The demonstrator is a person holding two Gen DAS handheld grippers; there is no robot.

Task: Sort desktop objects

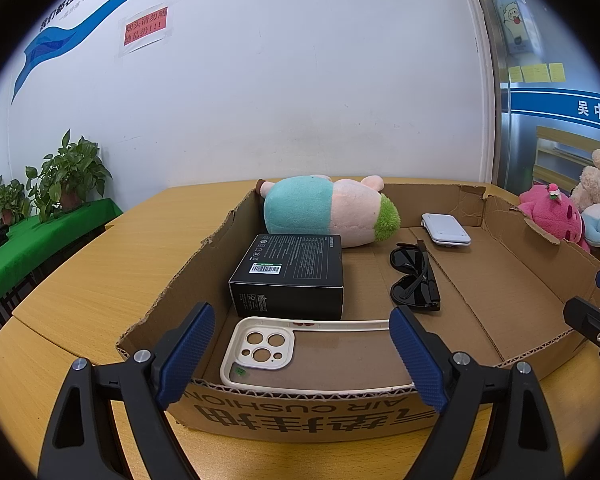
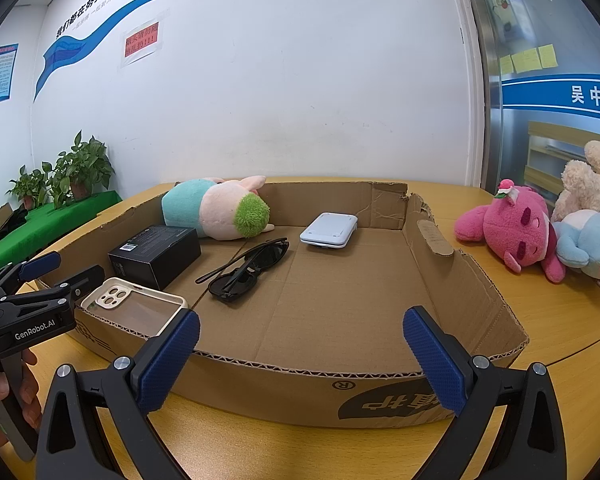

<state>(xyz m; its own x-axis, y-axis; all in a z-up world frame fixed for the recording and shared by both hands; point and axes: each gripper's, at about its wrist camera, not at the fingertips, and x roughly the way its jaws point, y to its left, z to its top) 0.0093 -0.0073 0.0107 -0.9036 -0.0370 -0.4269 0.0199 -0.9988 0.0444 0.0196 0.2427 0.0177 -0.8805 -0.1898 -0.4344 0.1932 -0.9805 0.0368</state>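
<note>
Over the cardboard tray's (image 2: 480,280) near wall, both hand-held grippers, left (image 1: 302,356) & right (image 2: 300,356), spread, empty; plush toys (image 2: 512,232) beside it.

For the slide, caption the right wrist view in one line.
Open right tool faces a cardboard tray holding phone case, sunglasses, black box and plush toy.

Ahead of your left fingers (image 1: 188,356), the phone case (image 1: 300,354) lies in the cardboard tray (image 1: 512,280); beyond it the box (image 1: 290,274), sunglasses (image 1: 414,278) right, plush (image 1: 324,212) behind.
</note>
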